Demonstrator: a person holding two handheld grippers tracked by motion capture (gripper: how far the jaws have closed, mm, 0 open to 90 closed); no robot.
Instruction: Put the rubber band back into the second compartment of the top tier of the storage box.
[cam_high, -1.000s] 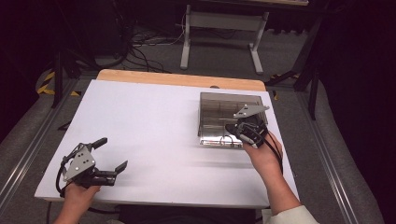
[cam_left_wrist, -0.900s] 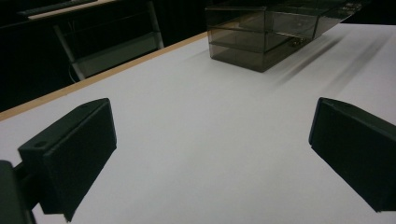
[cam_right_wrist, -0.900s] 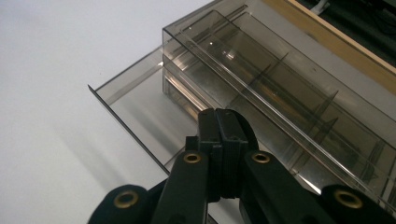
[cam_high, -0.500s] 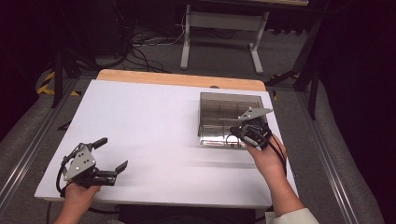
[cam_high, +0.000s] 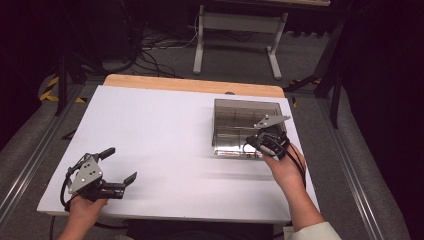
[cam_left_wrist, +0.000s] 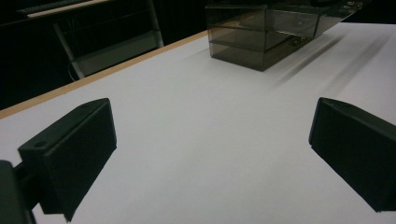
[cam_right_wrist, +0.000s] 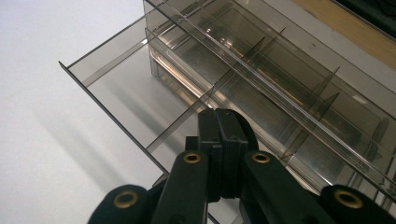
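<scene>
A smoky clear drawer box stands on the white table at the right. Its lowest drawer is slid partly out toward me. My right gripper is at the drawer's front right end, jaws shut on the thin plastic of the drawer. In the right gripper view my right gripper shows both jaws pressed together over a divider, with the box and its compartments behind. My left gripper rests near the front left of the table, open and holding nothing. In the left gripper view my left gripper frames bare table, the box far off.
A wooden strip edges the table's far side. Beyond it are a white stand and cables on the floor. Broad bare table lies between the two grippers.
My right gripper has drawn back a little toward me and the drawer has come out with it. The left gripper has stayed put.
</scene>
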